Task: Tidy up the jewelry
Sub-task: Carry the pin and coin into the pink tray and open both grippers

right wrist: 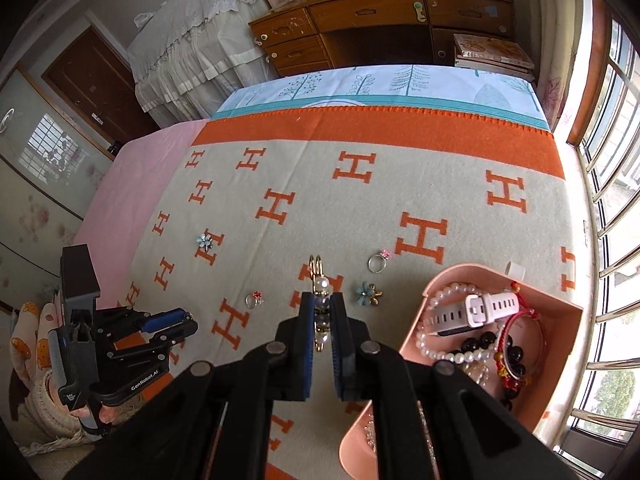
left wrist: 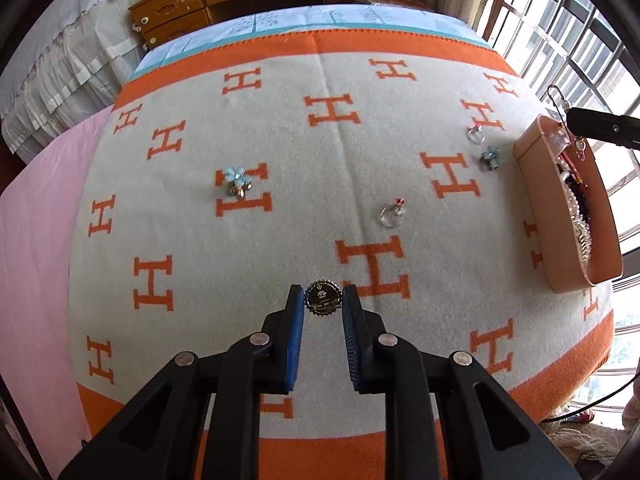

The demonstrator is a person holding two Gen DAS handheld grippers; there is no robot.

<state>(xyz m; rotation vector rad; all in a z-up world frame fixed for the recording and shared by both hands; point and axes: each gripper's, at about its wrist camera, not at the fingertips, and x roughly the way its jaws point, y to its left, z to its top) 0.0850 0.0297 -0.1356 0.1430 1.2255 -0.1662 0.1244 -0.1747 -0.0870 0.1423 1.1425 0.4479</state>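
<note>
Partly done — pink tray [right wrist: 568, 308] already holds bracelets and a watch. Left gripper [left wrist: 323, 300] pinches a round gold brooch [left wrist: 322, 295], right gripper [right wrist: 321, 312] clamps a pearl pin [right wrist: 322, 286]; two flower clips and two rings [left wrist: 393, 213] remain on the blanket [left wrist: 280, 140].

The pink tray [right wrist: 436, 280] runs behind the right gripper's arms, and its beads [left wrist: 582, 236] blur together.
</note>
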